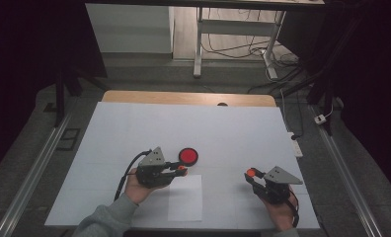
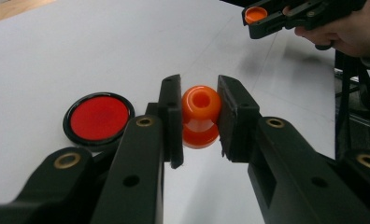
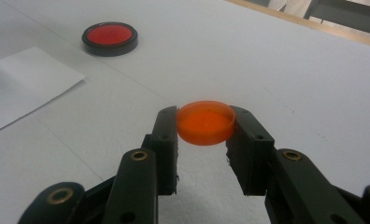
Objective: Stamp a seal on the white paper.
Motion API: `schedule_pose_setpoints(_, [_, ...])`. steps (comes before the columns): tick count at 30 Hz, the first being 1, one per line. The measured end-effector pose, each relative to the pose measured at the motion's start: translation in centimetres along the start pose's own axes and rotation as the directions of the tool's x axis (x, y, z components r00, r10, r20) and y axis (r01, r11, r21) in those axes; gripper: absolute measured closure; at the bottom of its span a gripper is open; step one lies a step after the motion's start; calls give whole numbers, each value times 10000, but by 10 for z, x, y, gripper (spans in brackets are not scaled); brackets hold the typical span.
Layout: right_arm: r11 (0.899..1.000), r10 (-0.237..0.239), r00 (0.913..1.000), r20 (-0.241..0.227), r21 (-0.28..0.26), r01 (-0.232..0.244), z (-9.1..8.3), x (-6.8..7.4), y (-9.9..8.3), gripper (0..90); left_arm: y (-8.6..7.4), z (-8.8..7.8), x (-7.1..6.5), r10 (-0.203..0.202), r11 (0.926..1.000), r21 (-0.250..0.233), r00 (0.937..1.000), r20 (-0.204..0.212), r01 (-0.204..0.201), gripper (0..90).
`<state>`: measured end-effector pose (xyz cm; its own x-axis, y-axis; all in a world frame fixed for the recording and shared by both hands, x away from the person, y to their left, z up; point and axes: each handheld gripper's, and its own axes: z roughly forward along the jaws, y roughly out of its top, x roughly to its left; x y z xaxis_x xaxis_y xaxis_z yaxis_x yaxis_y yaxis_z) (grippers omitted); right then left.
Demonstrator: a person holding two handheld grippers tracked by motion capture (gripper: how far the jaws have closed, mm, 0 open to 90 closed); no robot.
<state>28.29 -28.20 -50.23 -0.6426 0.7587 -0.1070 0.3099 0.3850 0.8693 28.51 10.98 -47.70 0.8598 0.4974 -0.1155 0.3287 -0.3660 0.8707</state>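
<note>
My left gripper (image 2: 199,116) holds a small orange bottle (image 2: 200,115) above the table (image 1: 233,133), beside the red disc (image 2: 98,118). My right gripper (image 3: 205,126) holds the orange cap (image 3: 205,122) only by its rim. I think the round bottle can slip or turn if I press the cap on crooked.

**A Bare Test Room Set Up for Recording**

The place looked like a lab or test room rather than a home. A white work table (image 1: 233,128) stood on a grey floor (image 1: 149,79) between two metal rails (image 1: 33,173). Loose cables (image 1: 262,49) ran beneath a metal-framed desk (image 1: 233,29) behind it, and a power strip (image 1: 295,147) lay at the table's edge. Dark curtains (image 1: 371,74) closed off both sides.
</note>
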Motion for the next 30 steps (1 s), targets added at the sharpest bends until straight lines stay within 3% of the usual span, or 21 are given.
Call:
schedule_pose_setpoints(6, [10000,32,10000,13,9,-32,0,0,0,643,-7,-2,-6,85,9999,122,10000,33,-85,727])
schedule_pose_setpoints(30, [10000,-6,10000,-76,-9,6,1,1,-1,642,-20,13,-17,290,9967,750,9985,473,-325,727])
